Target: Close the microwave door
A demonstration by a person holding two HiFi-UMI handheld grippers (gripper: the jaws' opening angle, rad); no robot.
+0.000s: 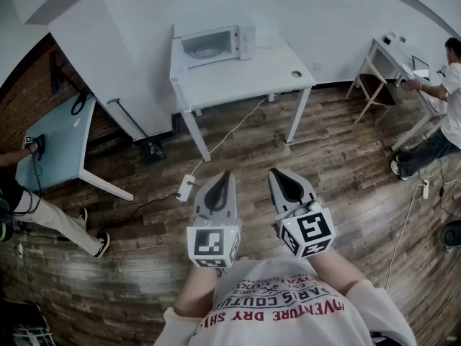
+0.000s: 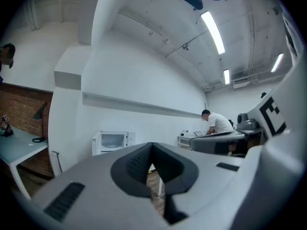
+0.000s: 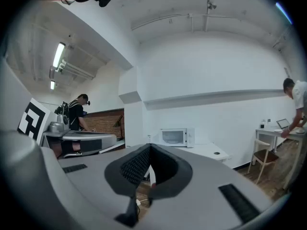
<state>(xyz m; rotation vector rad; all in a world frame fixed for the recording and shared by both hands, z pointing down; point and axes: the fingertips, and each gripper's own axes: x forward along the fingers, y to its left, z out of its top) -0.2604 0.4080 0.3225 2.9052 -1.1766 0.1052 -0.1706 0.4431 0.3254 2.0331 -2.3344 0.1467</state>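
Left gripper (image 2: 151,145): jaws pressed together at the tips, nothing between them. Right gripper (image 3: 149,146) the same — tips meeting, empty. Both held side by side, near each other but not touching, low in front of the torso (image 1: 288,305), pointed forward over the wood floor (image 1: 338,164). Power strip (image 1: 186,187) on the floor just ahead of the left gripper, cord running up toward the table (image 1: 252,74). Microwave (image 1: 216,45) well apart from both grippers — at the back left of the white table, against the wall (image 1: 324,13). Door (image 1: 205,47) looks flush with the body. Small round item (image 1: 296,73) near the table's right edge, too small to identify. Bystander (image 1: 446,99) at a desk (image 1: 392,52), far right.
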